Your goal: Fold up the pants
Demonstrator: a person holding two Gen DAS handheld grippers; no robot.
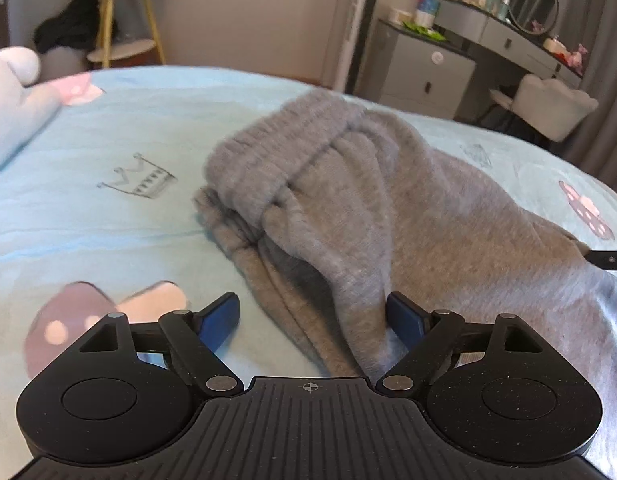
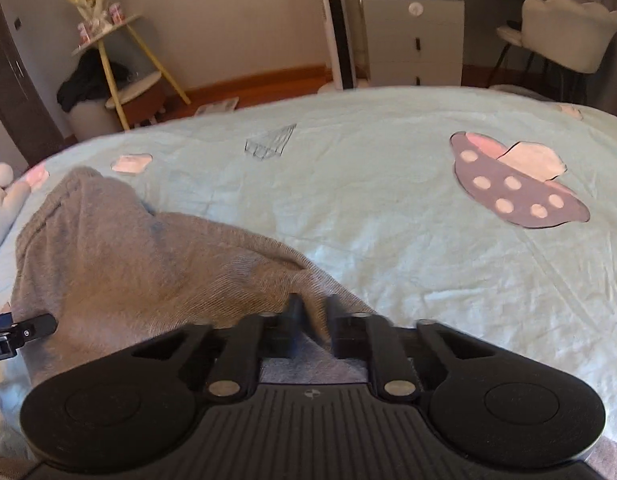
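Observation:
Grey fleece pants (image 1: 348,200) lie bunched on the light blue bedspread (image 1: 108,128), the ribbed waistband folded over at the far end. My left gripper (image 1: 313,316) stands open low over the near edge of the pants; a fold of grey cloth lies between its blue pads without being pinched. In the right wrist view the same pants (image 2: 120,256) stretch away to the left. My right gripper (image 2: 311,320) is shut on a ridge of the grey cloth at the pants' right edge. The right gripper's black tip shows at the far right of the left wrist view.
A white plush toy (image 1: 12,92) lies at the bed's left. Beyond the bed stand a yellow-legged side table (image 2: 120,60), a grey drawer unit (image 2: 414,40), a vanity with round mirror (image 1: 532,2) and a white chair (image 2: 568,32). Open bedspread with a mushroom print (image 2: 516,184) extends right.

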